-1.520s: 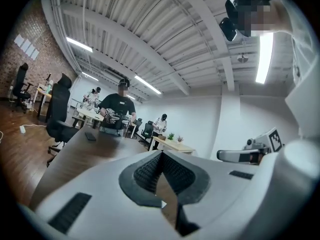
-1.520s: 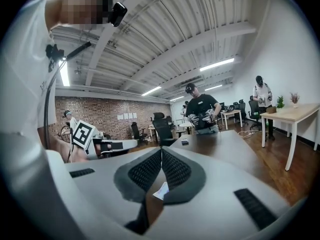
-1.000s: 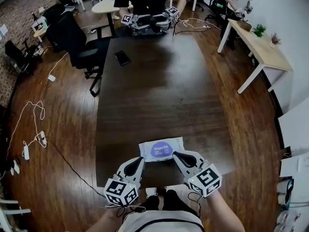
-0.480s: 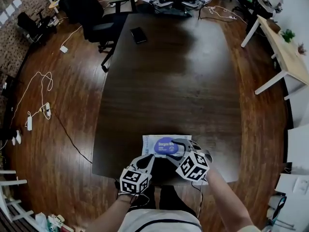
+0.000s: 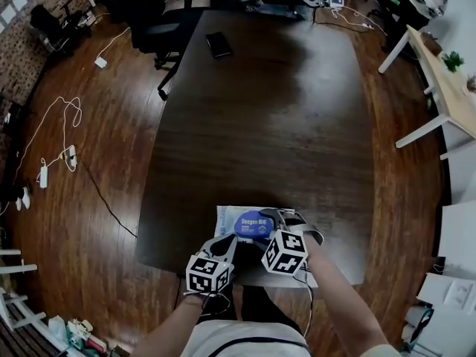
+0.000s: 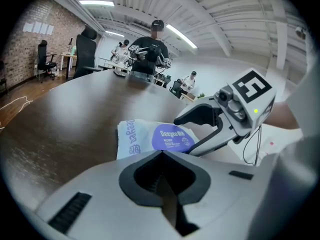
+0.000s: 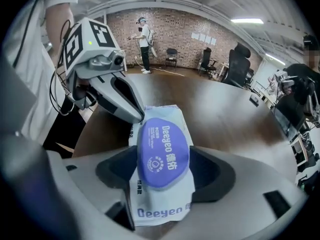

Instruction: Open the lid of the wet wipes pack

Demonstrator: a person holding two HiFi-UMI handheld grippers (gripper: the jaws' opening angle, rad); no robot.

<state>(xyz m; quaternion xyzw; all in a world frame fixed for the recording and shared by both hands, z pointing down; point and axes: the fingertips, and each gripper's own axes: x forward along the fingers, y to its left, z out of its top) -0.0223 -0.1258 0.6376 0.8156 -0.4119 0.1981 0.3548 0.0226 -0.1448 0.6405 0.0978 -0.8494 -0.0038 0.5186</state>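
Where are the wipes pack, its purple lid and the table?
Pack (image 7: 159, 213): right gripper view, white wrapper at the printed name.
Lid (image 7: 162, 151): right gripper view, middle of the purple flap.
Table (image 5: 260, 125): head view, bare dark top.

We have lowered both: the right gripper (image 7: 165, 176), whose jaws have just been opening, now straddles the white soft-plastic wet wipes pack (image 7: 160, 211) with the blue oval lid (image 7: 162, 151) — the left gripper (image 6: 162, 174) has dropped beside it.

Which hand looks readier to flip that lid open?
Right. The right gripper, whose jaws have just been opening, straddles the wet wipes pack, purple lid between them; the left gripper is shut, short of it.
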